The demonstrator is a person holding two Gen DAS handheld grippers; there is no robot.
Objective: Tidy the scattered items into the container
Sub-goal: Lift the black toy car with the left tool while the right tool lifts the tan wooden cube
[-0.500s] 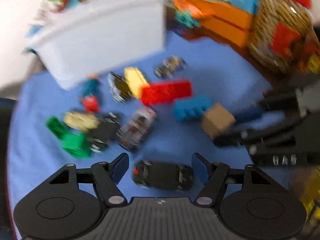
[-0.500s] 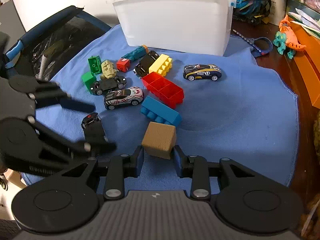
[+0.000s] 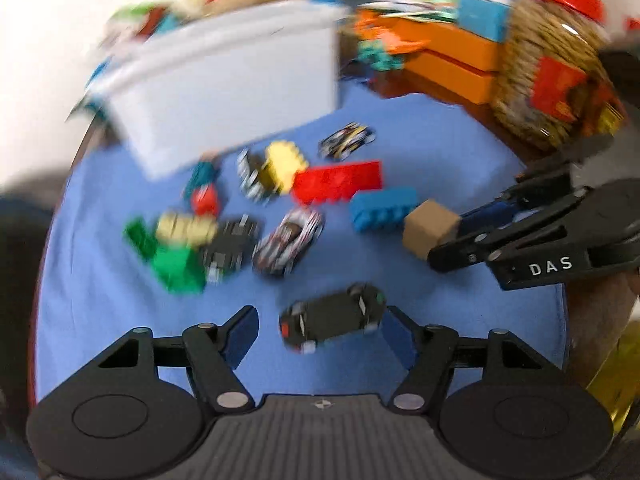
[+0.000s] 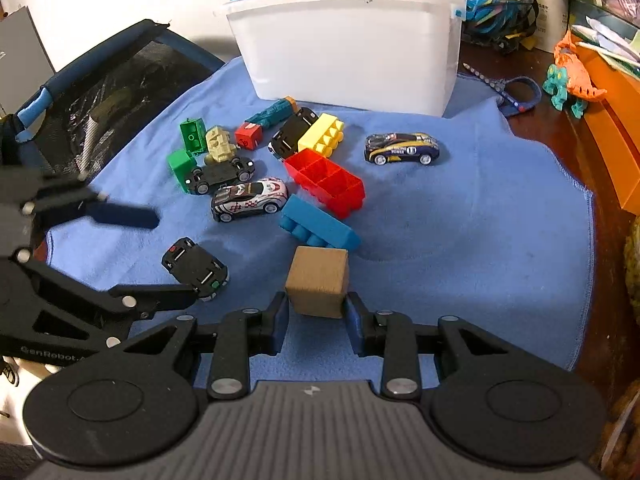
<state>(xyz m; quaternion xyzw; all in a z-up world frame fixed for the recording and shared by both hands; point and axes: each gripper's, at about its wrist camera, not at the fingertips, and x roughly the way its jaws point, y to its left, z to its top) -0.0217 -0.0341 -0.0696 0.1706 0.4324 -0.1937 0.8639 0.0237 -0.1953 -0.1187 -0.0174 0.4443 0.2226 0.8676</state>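
A white plastic bin stands at the back of a blue cloth. Toy cars and bricks lie scattered in front of it. My right gripper is shut on a tan wooden cube, which rests on the cloth; the cube also shows in the left wrist view. My left gripper is open around an overturned black toy car, whose nose touches the right finger. That car also shows in the right wrist view.
Near the cube lie a blue brick, a red brick, a yellow brick, a white-and-red car and a navy car. Green bricks lie left. Orange boxes stand right.
My left gripper has swung so the black car now sits tilted between its fingers. My right gripper has stayed on the cube with almost no movement.
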